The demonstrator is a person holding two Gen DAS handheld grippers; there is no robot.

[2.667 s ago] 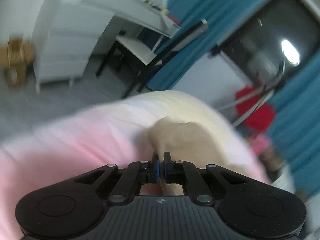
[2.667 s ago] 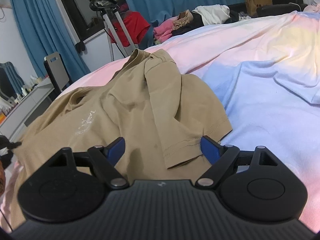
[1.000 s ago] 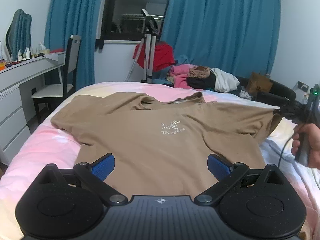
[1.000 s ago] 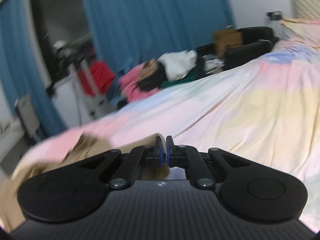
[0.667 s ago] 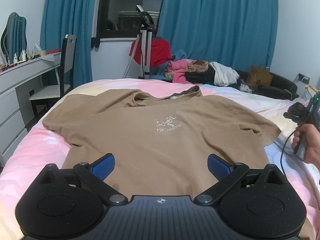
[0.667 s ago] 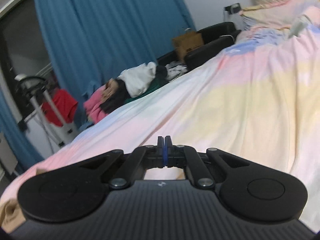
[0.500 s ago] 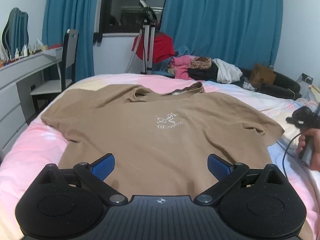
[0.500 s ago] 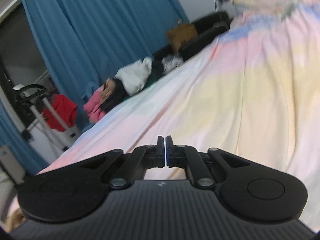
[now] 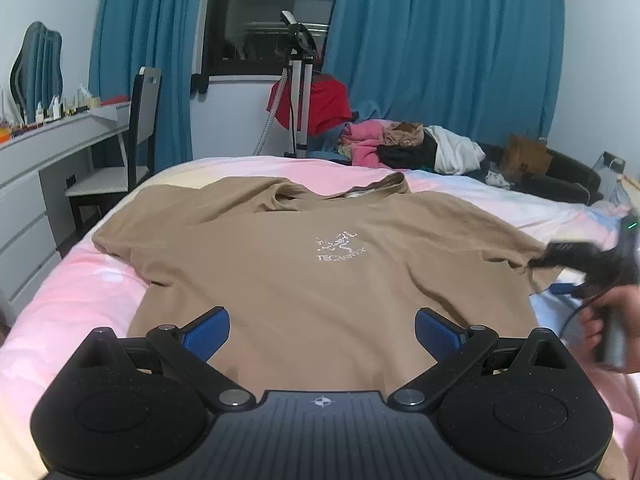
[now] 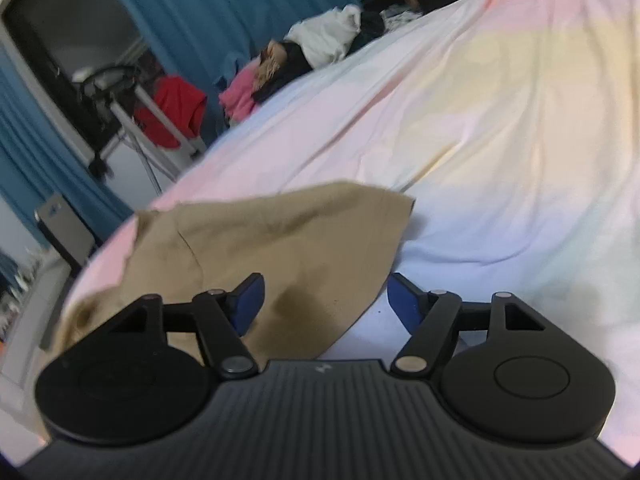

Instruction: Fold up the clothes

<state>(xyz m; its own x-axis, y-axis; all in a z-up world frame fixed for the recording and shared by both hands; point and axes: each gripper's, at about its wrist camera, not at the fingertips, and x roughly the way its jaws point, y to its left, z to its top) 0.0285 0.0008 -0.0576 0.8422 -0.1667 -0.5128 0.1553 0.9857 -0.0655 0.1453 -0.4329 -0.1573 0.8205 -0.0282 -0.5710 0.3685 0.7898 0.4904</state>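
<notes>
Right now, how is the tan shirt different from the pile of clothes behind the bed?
The tan shirt lies spread flat on the bed, front up; the pile is heaped and crumpled beyond the bed's far edge. The shirt is one piece in one colour with a pale logo; the pile mixes pink, black, white and tan pieces. Both are soft clothes, and neither is folded.

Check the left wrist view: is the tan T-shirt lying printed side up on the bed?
Yes, the tan T-shirt lies spread on the bed with its white chest print facing up.
</notes>
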